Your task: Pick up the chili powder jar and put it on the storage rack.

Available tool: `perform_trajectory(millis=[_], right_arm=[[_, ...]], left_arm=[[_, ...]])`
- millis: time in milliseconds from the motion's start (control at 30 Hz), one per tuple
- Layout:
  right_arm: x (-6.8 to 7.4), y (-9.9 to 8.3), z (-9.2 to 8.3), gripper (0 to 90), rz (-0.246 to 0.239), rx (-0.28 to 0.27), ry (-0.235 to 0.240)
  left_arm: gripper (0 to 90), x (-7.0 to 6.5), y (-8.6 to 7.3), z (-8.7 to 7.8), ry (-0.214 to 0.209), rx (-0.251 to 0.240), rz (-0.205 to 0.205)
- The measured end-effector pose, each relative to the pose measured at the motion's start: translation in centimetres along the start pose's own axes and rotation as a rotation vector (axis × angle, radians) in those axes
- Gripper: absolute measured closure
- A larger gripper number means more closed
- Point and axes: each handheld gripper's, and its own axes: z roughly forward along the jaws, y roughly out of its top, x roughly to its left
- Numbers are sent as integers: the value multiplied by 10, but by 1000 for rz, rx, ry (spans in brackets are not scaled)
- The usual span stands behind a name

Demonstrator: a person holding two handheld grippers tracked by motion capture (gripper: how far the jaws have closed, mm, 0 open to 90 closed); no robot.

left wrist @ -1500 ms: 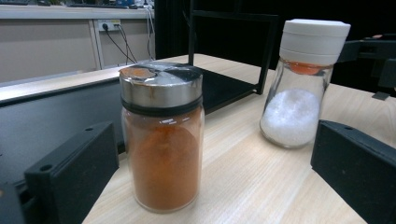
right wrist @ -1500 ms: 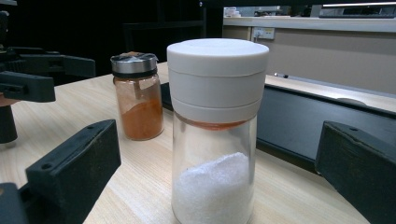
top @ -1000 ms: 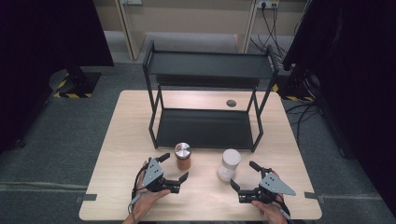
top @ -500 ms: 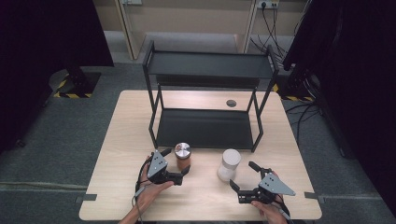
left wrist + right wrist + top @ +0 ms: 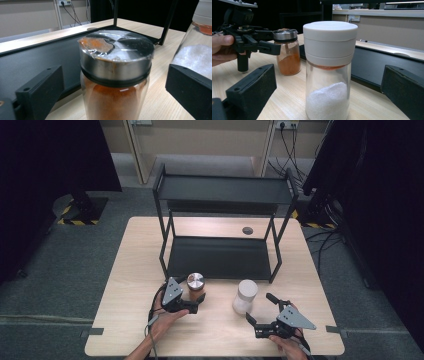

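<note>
Jaws of left gripper [image 5: 192, 306] apparently straddle spice jar [image 5: 195, 286].

I see a small clear glass jar of orange-red powder with a brushed steel lid [image 5: 195, 286] standing upright on the wooden tabletop, just in front of the black shelf's lower tray; its lid carries a patch of crinkled clear film smeared with powder. To its right, near but apart, stands a taller clear glass jar with a white plastic cap [image 5: 246, 296], upright, about a third full of white granules.
</note>
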Motion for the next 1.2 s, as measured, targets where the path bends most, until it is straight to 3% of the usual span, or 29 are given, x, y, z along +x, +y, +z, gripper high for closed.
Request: perform_trajectory(millis=[267,567,933,1200], right_arm=[[0,0,0,4,3,0,-2],[0,0,0,4,3,0,-2],[0,1,0,4,0,5,-1],[0,1,1,4,1,9,2]], left_arm=[[90,5,5,8,-10,33,1],[298,10,6,13,-36,63,7],[303,10,9,10,-55,56,23],[303,13,24,5,-73,45,30]])
